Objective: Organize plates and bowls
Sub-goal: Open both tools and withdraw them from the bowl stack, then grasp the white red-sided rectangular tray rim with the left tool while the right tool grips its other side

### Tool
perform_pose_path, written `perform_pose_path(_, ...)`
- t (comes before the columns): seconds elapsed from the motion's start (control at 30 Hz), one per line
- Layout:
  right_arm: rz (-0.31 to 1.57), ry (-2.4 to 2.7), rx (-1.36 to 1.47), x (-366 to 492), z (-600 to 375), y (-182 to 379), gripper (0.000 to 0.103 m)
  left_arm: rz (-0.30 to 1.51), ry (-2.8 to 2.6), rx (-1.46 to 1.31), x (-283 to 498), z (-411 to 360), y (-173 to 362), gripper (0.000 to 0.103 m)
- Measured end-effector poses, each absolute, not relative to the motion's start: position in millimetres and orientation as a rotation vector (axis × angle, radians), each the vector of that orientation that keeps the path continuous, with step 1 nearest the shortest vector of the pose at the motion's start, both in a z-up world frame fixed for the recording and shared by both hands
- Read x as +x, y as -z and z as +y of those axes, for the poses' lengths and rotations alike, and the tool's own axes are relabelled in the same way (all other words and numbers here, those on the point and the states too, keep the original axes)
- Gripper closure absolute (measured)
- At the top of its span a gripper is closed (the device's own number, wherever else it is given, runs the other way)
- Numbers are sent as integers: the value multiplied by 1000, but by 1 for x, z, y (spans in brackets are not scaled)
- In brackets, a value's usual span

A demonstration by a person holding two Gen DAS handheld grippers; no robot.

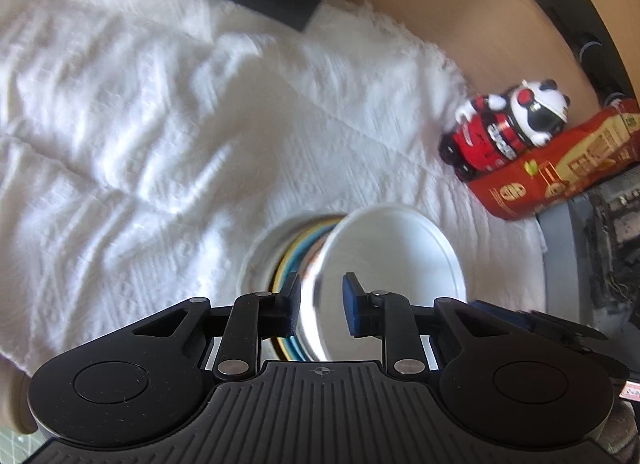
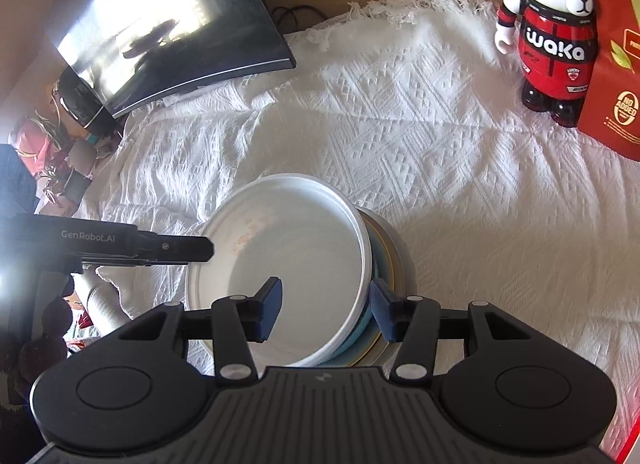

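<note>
A white bowl (image 2: 296, 264) sits tilted on a stack of plates (image 2: 386, 260) with blue, yellow and white rims, on the white cloth. My right gripper (image 2: 326, 310) is open, its fingers either side of the bowl's near right rim. My left gripper (image 1: 320, 306) is open too, its fingers straddling the bowl's rim (image 1: 394, 256), with the stack of plates (image 1: 288, 260) behind it. The left gripper's finger (image 2: 176, 250) reaches the bowl's left edge in the right wrist view.
A white woven cloth (image 2: 440, 143) covers the table. A red and black bear figure (image 2: 554, 35) and a red box (image 2: 616, 83) stand at the back right. A dark monitor (image 2: 168, 23) stands at the back left. Clutter (image 2: 52, 151) lies off the left edge.
</note>
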State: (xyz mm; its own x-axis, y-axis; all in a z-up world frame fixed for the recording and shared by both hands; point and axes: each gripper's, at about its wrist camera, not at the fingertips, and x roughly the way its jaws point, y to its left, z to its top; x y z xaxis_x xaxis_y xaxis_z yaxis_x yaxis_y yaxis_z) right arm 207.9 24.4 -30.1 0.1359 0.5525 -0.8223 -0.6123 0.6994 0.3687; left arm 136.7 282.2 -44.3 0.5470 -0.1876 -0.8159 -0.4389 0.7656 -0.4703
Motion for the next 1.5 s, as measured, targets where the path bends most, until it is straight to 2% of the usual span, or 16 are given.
perform_pose_path(0.3,1027,-749,-67,207,-7,17,53,817,-139,-595,141,244,3,78)
perform_pose_path(0.4,951,-702,-68,207,-27,8,50,780,-49,-575,153,213,-2,78)
perform_pose_path(0.43,917,-680,-79,206,-35,5,46,778,-19,-563,158,202,-1,78)
perform_pose_path(0.5,860,-638,-99,204,-53,0,39,790,35,-532,170,175,5,78)
perform_pose_path(0.8,647,-357,-174,197,-161,13,28,961,238,-458,221,55,53,83)
perform_pose_path(1.2,858,-197,-111,200,-296,60,27,1139,407,-339,261,-74,98,83)
perform_pose_path(1.27,881,-186,-113,198,-304,70,29,1164,410,-324,266,-91,107,83)
perform_pose_path(1.33,893,-171,-128,199,-307,80,37,1181,404,-310,274,-105,114,83)
perform_pose_path(1.5,921,-133,-140,198,-313,98,40,1213,362,-259,282,-125,128,83)
